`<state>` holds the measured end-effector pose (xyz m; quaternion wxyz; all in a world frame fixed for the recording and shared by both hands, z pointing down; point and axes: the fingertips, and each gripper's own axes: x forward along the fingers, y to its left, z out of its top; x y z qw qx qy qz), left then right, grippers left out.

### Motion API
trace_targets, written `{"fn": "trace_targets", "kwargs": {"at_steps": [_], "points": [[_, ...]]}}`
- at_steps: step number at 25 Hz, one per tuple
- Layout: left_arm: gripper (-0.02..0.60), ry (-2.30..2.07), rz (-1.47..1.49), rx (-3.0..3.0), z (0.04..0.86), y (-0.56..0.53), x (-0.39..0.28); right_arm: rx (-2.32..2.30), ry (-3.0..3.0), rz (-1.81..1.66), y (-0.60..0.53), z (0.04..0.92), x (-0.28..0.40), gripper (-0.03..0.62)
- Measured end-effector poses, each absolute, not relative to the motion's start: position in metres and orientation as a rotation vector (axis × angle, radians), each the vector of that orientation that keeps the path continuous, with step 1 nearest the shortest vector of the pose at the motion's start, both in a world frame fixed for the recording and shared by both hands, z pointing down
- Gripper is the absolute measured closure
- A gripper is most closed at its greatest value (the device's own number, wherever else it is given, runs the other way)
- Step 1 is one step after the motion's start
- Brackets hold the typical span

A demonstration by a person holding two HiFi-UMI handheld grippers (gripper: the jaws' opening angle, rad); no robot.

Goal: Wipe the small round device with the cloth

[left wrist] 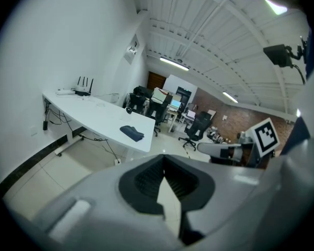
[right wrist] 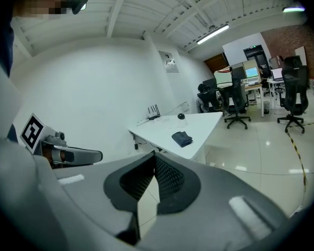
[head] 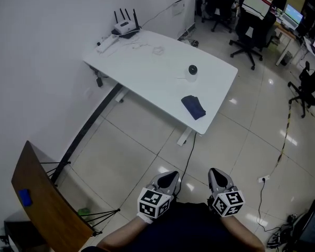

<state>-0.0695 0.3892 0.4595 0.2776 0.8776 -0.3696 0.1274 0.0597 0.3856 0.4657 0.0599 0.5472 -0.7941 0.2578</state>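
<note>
A small round black device (head: 192, 70) stands on a white table (head: 147, 72), and a folded dark blue cloth (head: 193, 107) lies near the table's front corner. Both grippers are held close to the person's body, well short of the table over the tiled floor. My left gripper (head: 169, 179) is shut with nothing in it, and my right gripper (head: 217, 177) is shut and empty too. The cloth (left wrist: 132, 133) shows far off in the left gripper view, and the cloth (right wrist: 182, 138) and device (right wrist: 181, 116) in the right gripper view.
A router (head: 126, 27) with antennas, a power strip (head: 107, 43) and cables sit at the table's far end by the wall. Office chairs (head: 250, 30) stand beyond the table. A wooden board (head: 44, 198) leans at the lower left. A cable (head: 189, 151) runs across the floor.
</note>
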Motion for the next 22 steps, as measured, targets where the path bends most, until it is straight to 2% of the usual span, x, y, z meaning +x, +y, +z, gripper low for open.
{"fn": "trace_targets", "kwargs": {"at_steps": [8,22], "points": [[0.578,-0.894,0.332,2.385,0.460,0.336,-0.095,1.683,-2.373,0.756,0.332,0.462,0.026,0.583],[0.578,-0.964,0.357,2.315,0.472,0.271,-0.080,1.613,-2.414,0.787,0.262,0.473,0.042,0.583]]}}
